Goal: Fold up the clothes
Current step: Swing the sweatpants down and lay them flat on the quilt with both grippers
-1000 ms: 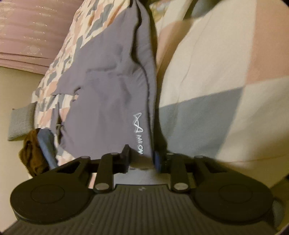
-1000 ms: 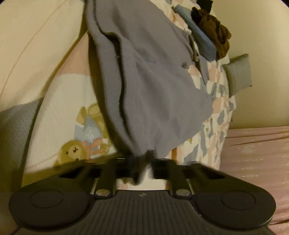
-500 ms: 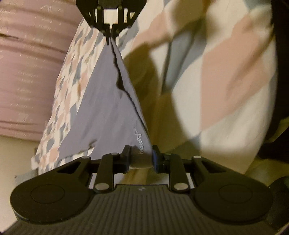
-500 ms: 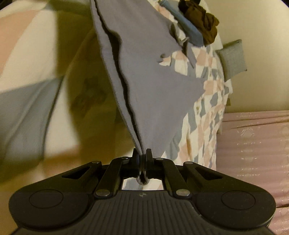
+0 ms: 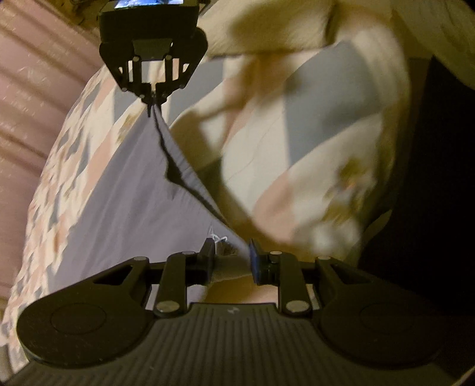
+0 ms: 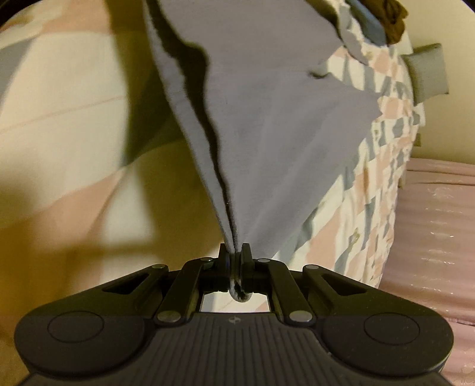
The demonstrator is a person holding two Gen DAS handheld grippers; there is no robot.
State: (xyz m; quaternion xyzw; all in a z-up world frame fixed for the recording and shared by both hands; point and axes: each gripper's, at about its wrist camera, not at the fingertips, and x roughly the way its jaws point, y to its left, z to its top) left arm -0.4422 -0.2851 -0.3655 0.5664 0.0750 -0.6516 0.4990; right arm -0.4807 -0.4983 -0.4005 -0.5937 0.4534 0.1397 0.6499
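A grey garment point(image 5: 130, 190) with a small white logo point(image 5: 218, 236) hangs stretched between my two grippers, above a bed with a patchwork cover point(image 5: 71, 154). My left gripper point(image 5: 230, 259) is shut on the bunched edge beside the logo. In the right wrist view, my right gripper point(image 6: 234, 256) is shut on the opposite corner, and the grey garment point(image 6: 273, 124) fans out from its jaws. The left wrist view also shows the right gripper point(image 5: 153, 99) at the top, pinching the cloth. The top edge gapes into two layers.
A cream, pink and grey quilt point(image 5: 311, 142) fills the side of the bed. At the far end lie a brown garment point(image 6: 390, 17) and a blue one point(image 6: 368, 28), near a grey cushion point(image 6: 427, 71). Pink ribbed fabric point(image 6: 439, 237) borders the bed.
The garment has been lifted off the bed and pulled taut between the two grippers. In the left wrist view the right gripper has come closer. Both stay shut on the cloth.
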